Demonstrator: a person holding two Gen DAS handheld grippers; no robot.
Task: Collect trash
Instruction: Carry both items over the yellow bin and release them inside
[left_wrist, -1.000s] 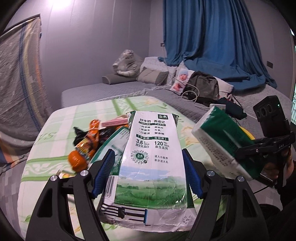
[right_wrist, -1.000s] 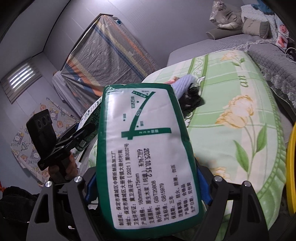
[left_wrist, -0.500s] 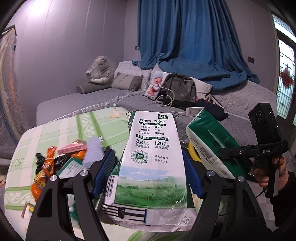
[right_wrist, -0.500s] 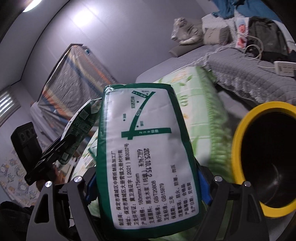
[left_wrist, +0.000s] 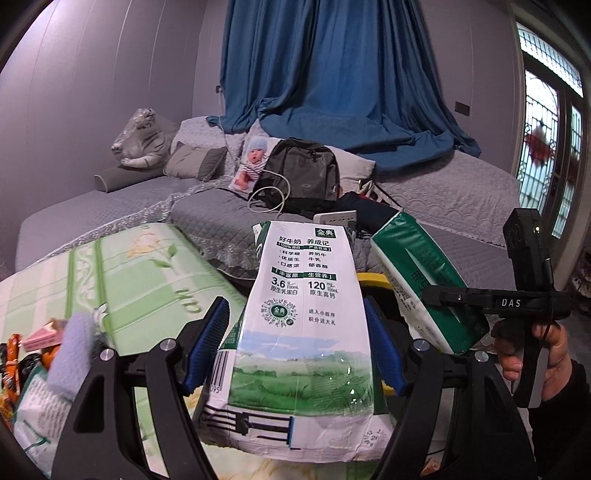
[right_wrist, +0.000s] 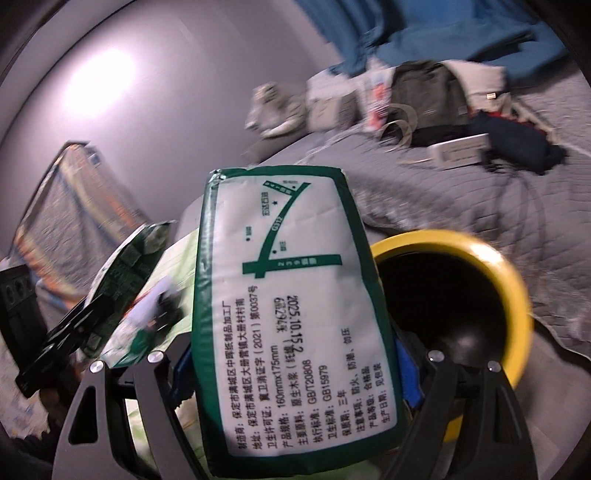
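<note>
Left wrist view: left gripper (left_wrist: 295, 339) has its blue pads (left_wrist: 207, 343) clamped on both sides of a flattened milk carton (left_wrist: 303, 332), white w/ green meadow print, sticking up and fwd between the jaws. Just behind the carton, a sliver of yellow bin (left_wrist: 373, 280) rim shows. To the right, the right gripper (left_wrist: 443, 299), held by a hand (left_wrist: 535, 350), is closed on a green-and-white tissue pack (left_wrist: 417, 273), tilted, close beside the carton but apart from it. Bottom left: table w/ green floral cloth (left_wrist: 122, 280), more trash at its left edge, i.e. orange wrappers (left_wrist: 14, 354), a pink box (left_wrist: 40, 336), a pale blue blurred thing (left_wrist: 72, 354). Behind: grey sofa (left_wrist: 110, 206), black backpack (left_wrist: 299, 173), blue curtain (left_wrist: 332, 74).

Right wrist view: blurry. Right gripper (right_wrist: 295, 365) grips the tissue pack (right_wrist: 291, 302) across its width, printed back facing the cam. Yellow bin (right_wrist: 517, 295) w/ dark inside sits just right of and below the pack; pack overlaps the rim's left part in the pic. Left side: left gripper (right_wrist: 74, 332) w/ the milk carton (right_wrist: 125, 266) seen edge-on, jaws closed on it. Backpack (right_wrist: 432, 99) on the sofa behind.
</note>
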